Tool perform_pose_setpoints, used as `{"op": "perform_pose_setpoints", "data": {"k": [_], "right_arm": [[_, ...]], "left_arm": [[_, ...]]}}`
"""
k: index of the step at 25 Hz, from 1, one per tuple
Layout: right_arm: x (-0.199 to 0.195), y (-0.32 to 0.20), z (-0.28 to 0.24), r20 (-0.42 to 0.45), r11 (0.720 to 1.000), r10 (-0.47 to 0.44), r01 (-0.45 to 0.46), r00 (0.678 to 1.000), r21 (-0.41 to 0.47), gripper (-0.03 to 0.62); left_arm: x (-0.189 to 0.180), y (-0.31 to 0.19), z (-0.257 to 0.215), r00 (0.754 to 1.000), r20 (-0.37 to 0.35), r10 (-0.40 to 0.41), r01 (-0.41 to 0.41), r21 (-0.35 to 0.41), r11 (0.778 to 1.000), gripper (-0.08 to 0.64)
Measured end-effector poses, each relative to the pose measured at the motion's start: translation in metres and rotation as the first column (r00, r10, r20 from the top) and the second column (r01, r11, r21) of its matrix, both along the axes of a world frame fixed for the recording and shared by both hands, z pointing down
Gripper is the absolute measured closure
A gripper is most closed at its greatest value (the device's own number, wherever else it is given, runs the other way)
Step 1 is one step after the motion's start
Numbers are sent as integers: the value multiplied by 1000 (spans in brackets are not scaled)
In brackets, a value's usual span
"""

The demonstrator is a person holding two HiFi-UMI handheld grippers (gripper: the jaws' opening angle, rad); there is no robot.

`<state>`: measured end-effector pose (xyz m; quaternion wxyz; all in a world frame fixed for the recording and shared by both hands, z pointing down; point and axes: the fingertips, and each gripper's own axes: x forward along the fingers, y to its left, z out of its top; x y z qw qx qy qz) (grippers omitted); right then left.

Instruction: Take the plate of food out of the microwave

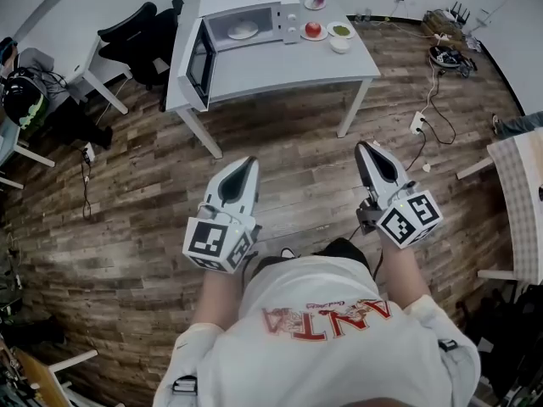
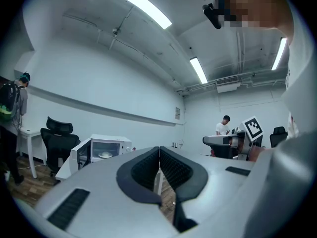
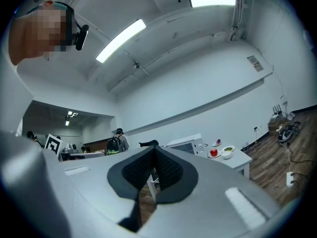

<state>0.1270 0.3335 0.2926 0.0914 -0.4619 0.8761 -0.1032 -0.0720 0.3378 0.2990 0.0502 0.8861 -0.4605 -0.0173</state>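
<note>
Head view, setting: wood-plank floor (image 1: 288,168); grey desk (image 1: 288,66) at the far side, well apart from the person.
Head view, microwave: white microwave (image 1: 250,0) on the desk's left half, its door (image 1: 200,62) swung open to the left.
Head view, plate of food: the plate of food (image 1: 243,30) lies inside the microwave cavity.
Head view, other dishes: right of the microwave, a plate with a red fruit (image 1: 313,30), a plate with something green (image 1: 341,30), and a white bowl (image 1: 339,46) just in front of them.
Head view, hands: left hand-held gripper (image 1: 244,166) and right hand-held gripper (image 1: 365,149) are low near the body, noses toward the desk, over the floor.
Left gripper view, jaws: pressed together pad to pad, pinching nothing.
Left gripper view, beyond: microwave at lower left, door open, pale plate inside; black chair (image 2: 58,135) beside the desk.
Right gripper view, jaws: pressed together, tips meeting, gripping nothing.
Right gripper view, beyond: microwave and dishes on the desk, right of the jaw tips and far off.
</note>
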Motion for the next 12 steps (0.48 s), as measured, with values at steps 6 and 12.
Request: {"op": "perform_pose_setpoints", "data": {"k": [6, 12], "right_arm": [[-30, -11, 8, -21, 999, -19, 18, 1000, -28, 589], [-48, -41, 3, -20, 999, -39, 39, 999, -21, 589]], "left_arm": [[-28, -11, 9, 1000, -19, -12, 11, -17, 1000, 551], [-42, -34, 10, 1000, -22, -21, 21, -14, 1000, 551]]}}
